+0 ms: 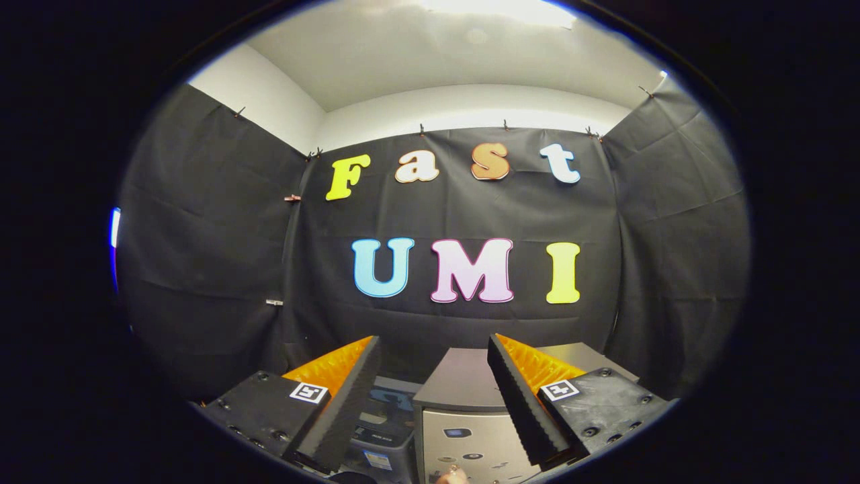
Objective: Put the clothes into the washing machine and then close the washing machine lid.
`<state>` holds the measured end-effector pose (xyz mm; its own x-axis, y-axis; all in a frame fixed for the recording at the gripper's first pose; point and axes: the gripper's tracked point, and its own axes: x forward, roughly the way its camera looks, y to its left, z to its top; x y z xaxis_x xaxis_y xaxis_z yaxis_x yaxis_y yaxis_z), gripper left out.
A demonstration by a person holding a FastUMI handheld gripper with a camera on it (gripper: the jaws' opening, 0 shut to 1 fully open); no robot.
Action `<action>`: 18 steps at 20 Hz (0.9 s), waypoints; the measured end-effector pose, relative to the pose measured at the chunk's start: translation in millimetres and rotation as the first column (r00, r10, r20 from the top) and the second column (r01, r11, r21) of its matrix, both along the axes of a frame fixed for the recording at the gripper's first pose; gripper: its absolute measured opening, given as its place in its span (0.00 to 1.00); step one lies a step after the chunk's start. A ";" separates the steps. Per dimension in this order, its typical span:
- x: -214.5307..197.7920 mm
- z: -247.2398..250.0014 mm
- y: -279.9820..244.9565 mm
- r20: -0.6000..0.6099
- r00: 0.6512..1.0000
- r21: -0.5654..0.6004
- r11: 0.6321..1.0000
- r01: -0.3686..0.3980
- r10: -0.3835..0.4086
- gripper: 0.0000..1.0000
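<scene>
the washing machine (463,396) sits low and just ahead — a grey box with a flat top and a pale front panel carrying small controls, seen between and beyond the gripper (433,359). its flat top looks to lie level, which would suit a lid that is down, though from this angle i cannot tell for sure. no clothes can be made out, so the scene fits either a moment with the load yet to be fetched or one with it inside and the lid shut. the jaws stand wide apart, gripping nothing, held high and pointed at the booth wall above the machine. a darker bin-like thing (386,430) sits just left of the machine. whatever comes next — tilt down first, so the machine's top lies squarely between the jaws.
</scene>
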<state>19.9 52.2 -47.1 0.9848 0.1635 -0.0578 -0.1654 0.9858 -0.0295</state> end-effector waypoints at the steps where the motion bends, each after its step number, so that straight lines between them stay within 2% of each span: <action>1: -4.4 -0.5 -3.3 0.003 1.000 -0.003 1.000 0.005 -0.005 0.99; 18: -20.1 7.2 -1.7 0.040 0.999 -0.021 1.000 0.002 -0.001 0.99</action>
<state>-0.2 50.4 -40.0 0.9867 0.1612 -0.0213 -0.1622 0.9851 -0.0564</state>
